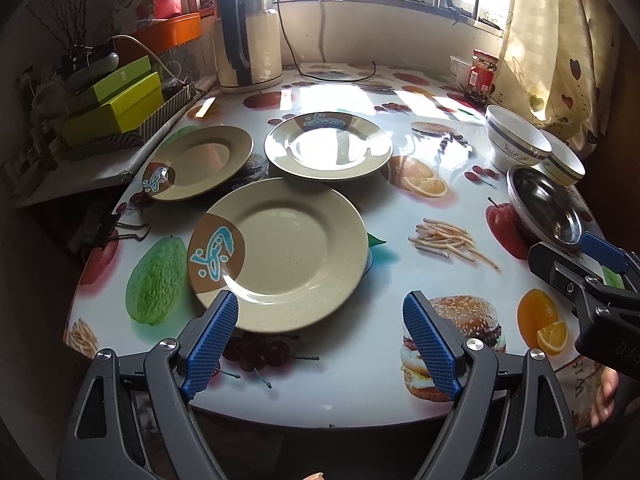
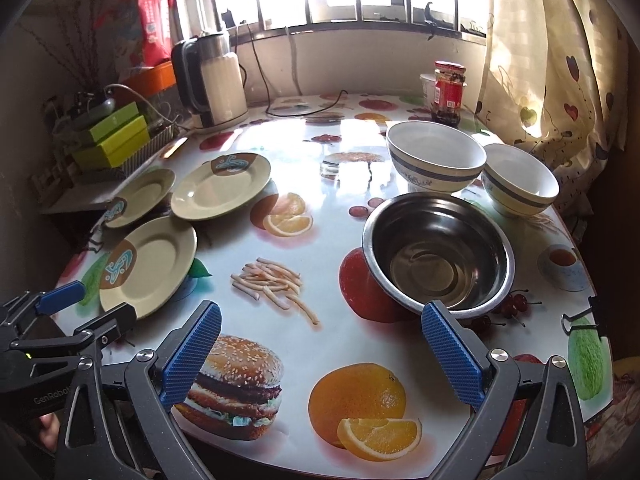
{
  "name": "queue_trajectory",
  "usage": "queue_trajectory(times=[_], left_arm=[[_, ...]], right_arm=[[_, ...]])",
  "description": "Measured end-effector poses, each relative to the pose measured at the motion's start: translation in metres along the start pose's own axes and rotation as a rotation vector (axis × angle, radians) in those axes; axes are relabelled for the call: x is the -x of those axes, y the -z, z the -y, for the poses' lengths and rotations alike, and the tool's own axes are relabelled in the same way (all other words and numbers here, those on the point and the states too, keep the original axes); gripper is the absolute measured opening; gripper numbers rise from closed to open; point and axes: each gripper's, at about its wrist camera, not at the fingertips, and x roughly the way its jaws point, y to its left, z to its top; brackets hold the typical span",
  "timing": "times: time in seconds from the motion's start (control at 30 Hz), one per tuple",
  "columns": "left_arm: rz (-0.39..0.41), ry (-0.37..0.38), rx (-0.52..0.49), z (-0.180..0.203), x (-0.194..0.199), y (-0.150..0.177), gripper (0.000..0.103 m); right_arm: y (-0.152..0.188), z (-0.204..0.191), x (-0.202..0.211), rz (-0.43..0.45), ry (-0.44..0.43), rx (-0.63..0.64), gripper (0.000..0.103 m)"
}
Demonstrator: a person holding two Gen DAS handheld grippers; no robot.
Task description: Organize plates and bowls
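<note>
Both tongs hang wide open and empty over the near edge of the table [image 1: 360,392]: our left gripper [image 1: 320,340] spreads its blue pads on either side of the nearest plate [image 1: 280,252], and our right gripper [image 2: 320,360] faces the steel bowl [image 2: 438,252], its right pad just short of the rim. Three beige plates, each with a brown patch and a blue squiggle, lie on the left half of the fruit-printed cloth: the nearest one, a second plate [image 1: 328,146] behind it, and a third plate [image 1: 200,162] to the left, apparently propped a little on something beneath it. The near plate's far rim seems to overlap the second plate's edge. On the right half, two white bowls with blue bands, a larger bowl [image 2: 436,156] and a smaller bowl [image 2: 520,184], stand just behind the steel bowl, close together. A kettle [image 1: 250,36] and a jar [image 2: 450,92] stand well behind, clear of the work. We judge the plates stiff, fairly light and glossy, so they will likely slide on the slick cloth; the rim is the only place to pinch, one pad above and one below, at the near edge. The steel bowl looks light and thin-walled, best gripped across its rolled rim. The white bowls look ceramic and chip-prone, so we would set them into each other gently.
</note>
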Motion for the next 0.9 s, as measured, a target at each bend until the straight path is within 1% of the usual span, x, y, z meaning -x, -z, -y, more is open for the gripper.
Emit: queue_trajectory(times=[0.07, 0.17, 0.23, 0.37, 0.63, 0.9], left_arm=[[-0.003, 0.013, -0.005, 0.002, -0.001, 0.000, 0.085], [-0.017, -0.018, -0.023, 0.005, -0.004, 0.000, 0.085], [-0.018, -0.018, -0.018, 0.004, -0.004, 0.000, 0.085], [-0.012, -0.027, -0.017, 0.004, -0.002, 0.001, 0.085], [0.003, -0.035, -0.012, 0.005, 0.002, 0.000, 0.085], [0.001, -0.034, -0.009, 0.005, 0.002, 0.000, 0.085]], right_arm=[[0.000, 0.001, -0.001, 0.004, 0.006, -0.009, 0.102], [-0.001, 0.003, -0.003, -0.004, 0.016, -0.016, 0.102], [0.000, 0.004, -0.006, -0.017, 0.023, -0.022, 0.102], [0.003, 0.004, -0.010, -0.038, 0.008, -0.028, 0.102], [0.003, 0.002, -0.010, -0.033, 0.006, -0.025, 0.102], [0.003, 0.002, -0.009, -0.032, 0.007, -0.018, 0.102]])
